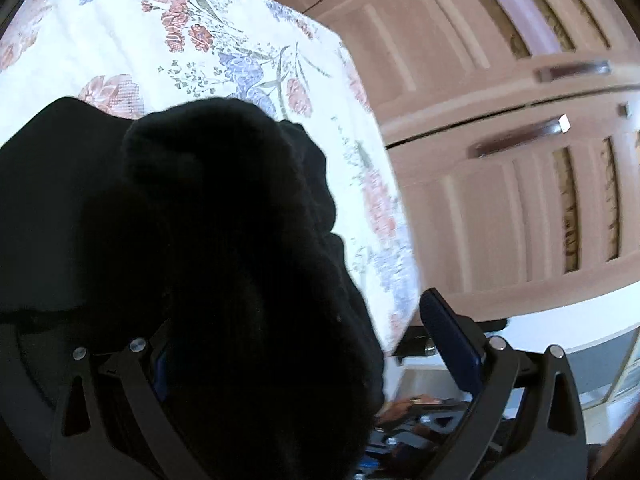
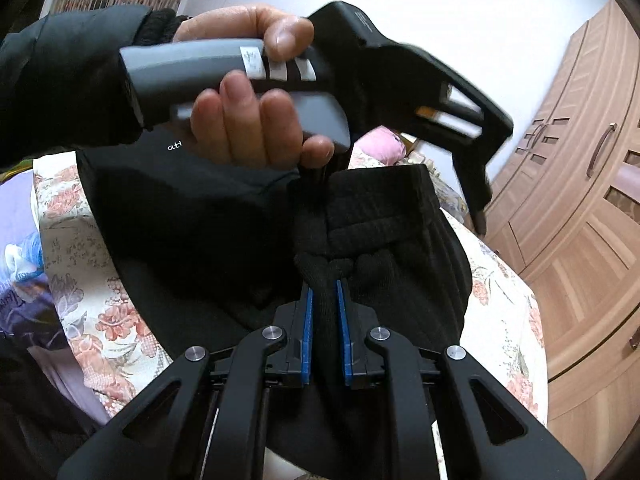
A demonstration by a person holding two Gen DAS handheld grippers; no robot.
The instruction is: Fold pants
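Black pants (image 2: 360,240) on floral bedsheet (image 2: 88,280), right gripper (image 2: 325,312) jaws clamped on fabric, left gripper (image 1: 316,344) jaws spread

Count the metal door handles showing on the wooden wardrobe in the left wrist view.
2. One handle sits on the upper door of the wardrobe, the other handle just below the dark gap between the doors. More may be hidden beyond the frame or behind the black pants.

Pants (image 2: 384,216) black. Bedsheet (image 1: 120,40) white, pink-and-blue floral print. Wardrobe (image 1: 500,160) light brown wood. Right gripper (image 2: 325,312) black, pads (image 2: 307,332) blue.
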